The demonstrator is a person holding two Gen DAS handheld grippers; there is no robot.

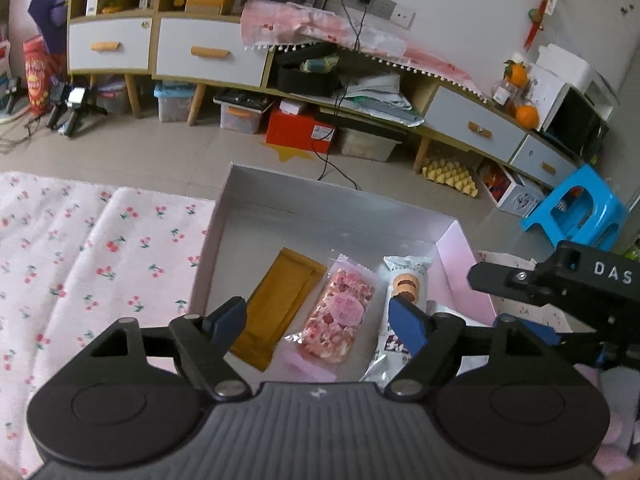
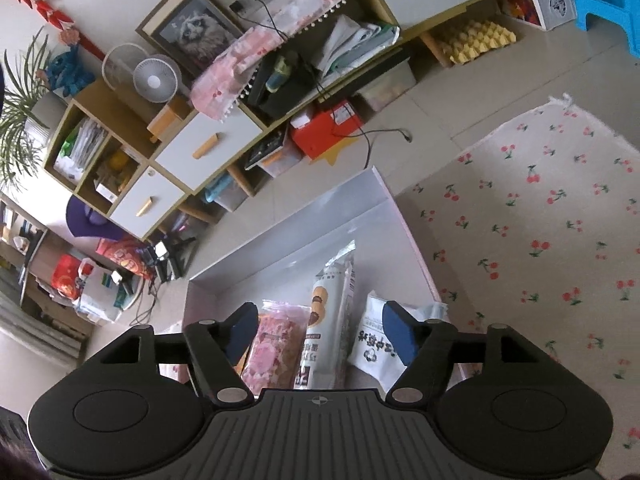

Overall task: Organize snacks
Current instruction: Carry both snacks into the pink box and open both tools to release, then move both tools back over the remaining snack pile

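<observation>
Nearly finished, apparently: four wrapped snacks lined up inside shallow pink-walled cardboard box [image 1: 240, 216], nothing visible outside, left gripper [image 1: 320, 320] and right gripper [image 2: 320, 330] both spread, empty.

The box [image 1: 340, 216] at the middle of the left wrist view looked like smooth card, matt grey inside. The pink snack [image 1: 338, 314] had a clear, shiny plastic wrap. The flat brown packet [image 1: 280, 308] looked matt. The cherry cloth [image 1: 92, 264] on the left looked soft. The blue stool [image 1: 576, 208] at right was glossy plastic.
</observation>
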